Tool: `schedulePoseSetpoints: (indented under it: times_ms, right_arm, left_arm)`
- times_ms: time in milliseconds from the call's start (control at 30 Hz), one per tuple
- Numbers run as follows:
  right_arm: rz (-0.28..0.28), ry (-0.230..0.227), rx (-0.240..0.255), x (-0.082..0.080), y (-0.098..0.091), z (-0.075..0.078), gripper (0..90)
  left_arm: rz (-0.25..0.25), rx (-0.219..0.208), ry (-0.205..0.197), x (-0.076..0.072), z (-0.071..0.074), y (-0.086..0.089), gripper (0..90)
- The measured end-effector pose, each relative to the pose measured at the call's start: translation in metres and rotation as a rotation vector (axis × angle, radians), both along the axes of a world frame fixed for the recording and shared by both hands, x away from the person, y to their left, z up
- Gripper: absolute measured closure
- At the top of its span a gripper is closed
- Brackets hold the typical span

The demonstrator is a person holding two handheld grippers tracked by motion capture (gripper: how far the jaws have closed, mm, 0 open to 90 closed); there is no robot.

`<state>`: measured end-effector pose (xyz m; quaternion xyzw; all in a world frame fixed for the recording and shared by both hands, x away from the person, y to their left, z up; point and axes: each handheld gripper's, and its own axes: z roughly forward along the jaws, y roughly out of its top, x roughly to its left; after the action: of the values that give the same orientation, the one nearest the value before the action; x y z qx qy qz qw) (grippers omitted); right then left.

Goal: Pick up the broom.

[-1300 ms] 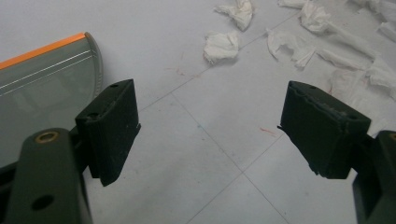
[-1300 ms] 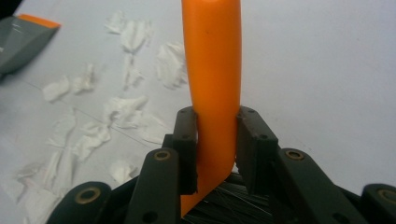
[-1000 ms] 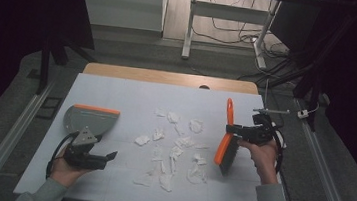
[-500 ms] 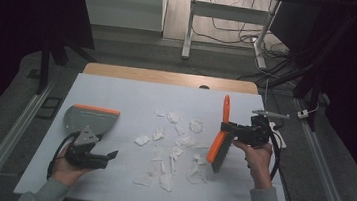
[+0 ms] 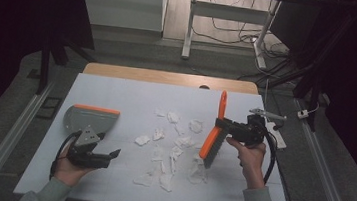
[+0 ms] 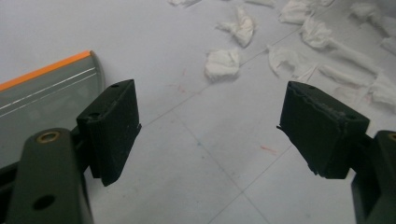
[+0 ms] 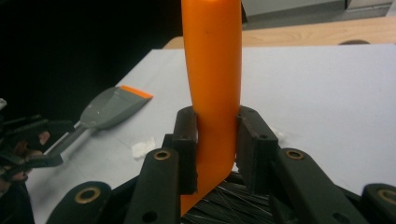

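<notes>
A white table point(image 5: 117, 89) stands before a metal desk frame point(image 5: 189, 26).

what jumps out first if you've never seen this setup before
The bright orange brush stands out first: the right gripper is clamped on its handle, holding it tilted over the table's right half. Next, the crumpled white paper scraps scattered across the middle. At the left lie a grey dustpan with an orange edge and the open left gripper just in front of it.
</notes>
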<state>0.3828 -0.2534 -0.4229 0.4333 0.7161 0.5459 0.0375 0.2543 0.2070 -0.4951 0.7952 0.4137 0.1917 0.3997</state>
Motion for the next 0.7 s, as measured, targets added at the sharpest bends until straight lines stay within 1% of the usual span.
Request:
schedulePoseSetpoints:
  times_ms: [100, 133, 167, 200, 267, 300, 400, 467, 533, 567, 600, 633, 700]
  right_arm:
    - [-0.001, -0.010, 0.001, -0.001, 0.003, 0.001, 70.9]
    - [-0.006, -0.022, 0.001, -0.003, 0.006, 0.001, 70.9]
    - [-0.008, -0.028, 0.006, -0.003, 0.008, 0.001, 70.8]
    - [-0.008, -0.032, 0.012, -0.004, 0.009, 0.002, 70.9]
    - [-0.009, -0.044, 0.017, -0.005, 0.012, 0.003, 70.9]
    - [-0.011, -0.050, 0.020, -0.006, 0.014, 0.003, 70.9]
    - [-0.008, -0.060, 0.029, -0.008, 0.019, 0.004, 70.9]
    - [-0.007, -0.065, 0.031, -0.009, 0.022, 0.004, 70.8]
    - [-0.006, -0.065, 0.034, -0.009, 0.024, 0.004, 70.9]
    - [-0.005, -0.068, 0.040, -0.010, 0.028, 0.003, 70.8]
    - [-0.005, -0.069, 0.043, -0.010, 0.030, 0.003, 70.9]
    - [-0.003, -0.072, 0.044, -0.011, 0.032, 0.003, 70.8]
    - [0.000, -0.076, 0.045, -0.011, 0.034, 0.002, 70.9]
  left_arm:
    - [-0.017, -0.014, -0.003, -0.002, 0.003, -0.005, 20.7]
    - [-0.047, -0.025, -0.021, -0.005, 0.008, -0.013, 20.7]
    - [-0.047, -0.025, -0.021, -0.005, 0.008, -0.013, 20.7]
    - [-0.068, -0.014, -0.046, -0.007, 0.012, -0.021, 20.7]
    - [-0.086, -0.007, -0.056, -0.006, 0.016, -0.028, 20.7]
    - [-0.086, -0.007, -0.056, -0.006, 0.016, -0.028, 20.7]
    - [-0.101, -0.001, -0.061, -0.002, 0.020, -0.037, 20.6]
    - [-0.114, 0.002, -0.073, 0.001, 0.024, -0.043, 20.6]
    - [-0.131, -0.002, -0.079, 0.003, 0.027, -0.049, 20.6]
    - [-0.136, -0.007, -0.083, 0.005, 0.029, -0.053, 20.6]
    - [-0.159, -0.016, -0.082, 0.008, 0.031, -0.061, 20.6]
    - [-0.159, -0.016, -0.082, 0.008, 0.031, -0.061, 20.6]
    - [-0.180, -0.023, -0.083, 0.011, 0.033, -0.071, 20.6]
